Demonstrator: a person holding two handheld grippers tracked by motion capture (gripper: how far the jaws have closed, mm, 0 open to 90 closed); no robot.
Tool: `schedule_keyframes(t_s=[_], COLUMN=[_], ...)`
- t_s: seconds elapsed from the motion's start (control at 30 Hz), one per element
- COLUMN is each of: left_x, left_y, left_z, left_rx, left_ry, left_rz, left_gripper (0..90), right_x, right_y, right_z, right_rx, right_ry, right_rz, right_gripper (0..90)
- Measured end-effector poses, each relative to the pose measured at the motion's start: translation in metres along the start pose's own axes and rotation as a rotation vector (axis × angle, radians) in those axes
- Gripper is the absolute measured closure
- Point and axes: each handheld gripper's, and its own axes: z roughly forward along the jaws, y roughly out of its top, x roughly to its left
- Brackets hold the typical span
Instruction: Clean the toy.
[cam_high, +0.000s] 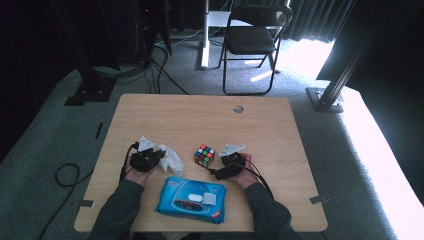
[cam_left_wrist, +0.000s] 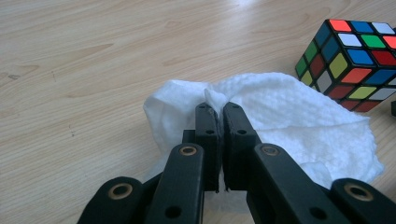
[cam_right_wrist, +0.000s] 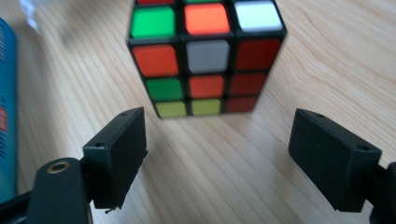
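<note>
A wooden table (cam_high: 165, 107) with a small round hole near its far edge holds three things between the person's two hands. Near the table's centre sits a scrambled puzzle cube (cam_high: 204, 155), black-framed, its stickers mixed in red, orange, green, blue, yellow and white. In the right gripper view the cube (cam_right_wrist: 207, 58) stands at 12 o'clock just beyond the jaws, flat on the wood, its near face showing orange, grey-white and dark red in the middle row, with green, orange and red below.

The right gripper (cam_high: 227, 161) lies at 3 o'clock of the cube, just beside it; its jaws are spread wide, nothing between them, neither touching the cube.

The left gripper (cam_high: 159, 154) lies at 9 o'clock of the cube. Its jaws are pressed together on a pinched fold of a white wipe (cam_left_wrist: 299, 116), a crumpled, dimpled sheet resting on the table. In the left gripper view the cube (cam_left_wrist: 355, 63) shows at 2 o'clock of the wipe, near it; whether they touch I cannot tell.

At 6 o'clock of the cube, near the table's front edge, lies a blue wipes packet (cam_high: 191, 199) with a white flap lid on top
</note>
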Motion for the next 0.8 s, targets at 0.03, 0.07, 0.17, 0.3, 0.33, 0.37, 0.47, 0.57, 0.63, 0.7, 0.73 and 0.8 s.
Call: schedule_keyframes(t_s=[0.03,0.07,0.17,0.3,0.33,0.37,0.47,0.57,0.63,0.7,0.73,0.8], left_x=[0.0,0.001,0.002,0.001,0.0,0.0,0.0,-0.001,0.0,0.0,0.0,-0.001], left_y=[0.0,0.0,0.0,0.0,0.001,0.001,0.003,0.004,0.005,0.007,0.007,0.009], left_z=[0.0,0.0,0.001,0.002,0.002,0.002,0.002,0.001,0.001,0.001,0.001,0.001], left_rx=[-0.001,-0.001,0.003,0.005,0.006,0.003,0.003,0.0,-0.004,-0.009,-0.009,-0.014], left_ry=[-0.001,-0.003,-0.003,-0.007,-0.008,-0.009,-0.01,-0.013,-0.017,-0.019,-0.021,-0.024], left_rz=[-0.003,-0.006,-0.008,-0.011,-0.009,-0.006,-0.002,0.001,0.0,-0.003,-0.003,-0.006], left_gripper=[86.6,86.6,86.6,86.6,86.6,86.6,86.6,86.6,86.6,86.6,86.6,86.7], right_x=[0.001,0.001,0.003,0.003,0.004,0.004,0.005,0.004,0.004,0.004,0.004,0.003], right_y=[0.001,0.003,0.009,0.014,0.015,0.017,0.019,0.021,0.022,0.023,0.023,0.023], right_z=[0.0,0.0,0.0,0.002,0.003,0.004,0.01,0.015,0.017,0.018,0.018,0.02], right_rx=[0.003,0.001,-0.018,-0.032,-0.034,-0.035,-0.027,-0.032,-0.032,-0.032,-0.033,-0.029], right_ry=[0.011,0.014,0.009,0.022,0.025,0.027,0.022,0.031,0.026,0.027,0.028,0.027], right_rz=[0.011,0.009,-0.006,-0.005,-0.003,-0.007,-0.017,-0.012,-0.019,-0.021,-0.022,-0.023], right_gripper=[19.4,19.4,19.4,19.4,19.4,19.4,19.8,22.8,23.8,25.1,26.4,28.5])
